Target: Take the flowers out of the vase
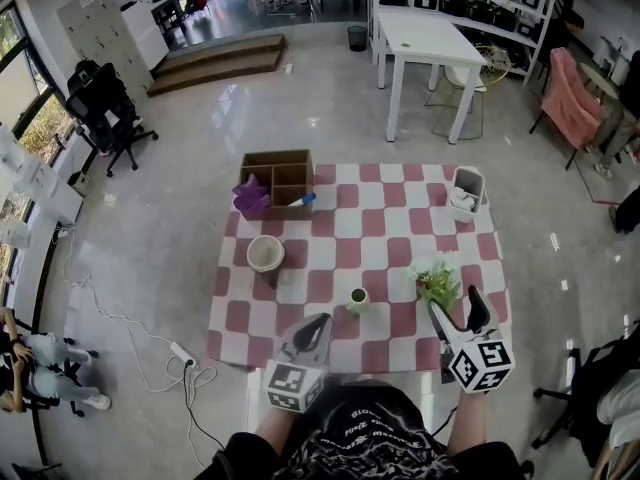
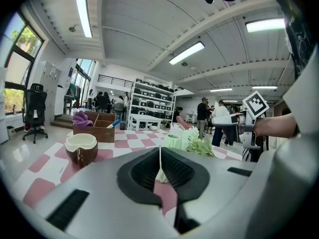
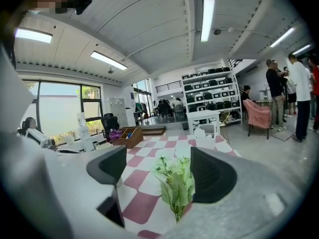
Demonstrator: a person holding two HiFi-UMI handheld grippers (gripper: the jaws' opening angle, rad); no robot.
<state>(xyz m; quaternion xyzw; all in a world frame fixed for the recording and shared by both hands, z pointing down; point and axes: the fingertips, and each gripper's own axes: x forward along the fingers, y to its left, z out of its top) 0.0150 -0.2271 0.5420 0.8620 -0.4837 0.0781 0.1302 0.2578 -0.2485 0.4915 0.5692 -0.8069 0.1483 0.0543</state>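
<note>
flowers point(image 1: 438, 280): out of the vase, on the right side of the worktop, just ahead of the right gripper's tips; green leaves, pale blooms
vase point(image 1: 357, 299): small, pale green, upright, near the front middle of the worktop; apart from the flowers, to their left
right gripper point(image 3: 158, 169): spread wide, pinching nothing; flowers sit in the gap, leaves close to one pad, contact unclear
left gripper point(image 2: 160, 157): pressed together, nothing between the pads; hovers over the near edge of the worktop, pointed toward the vase
worktop point(image 1: 340, 230): covered in pink-and-white checks
bowl point(image 1: 265, 254): brown outside, cream inside, upright, left of the vase and well apart from it
wooden box point(image 1: 277, 180): far left corner, open compartments; purple cloth point(image 1: 250, 197) bunched at its left front
white basket point(image 1: 467, 190): far right corner, pale contents, too small to make out
</note>
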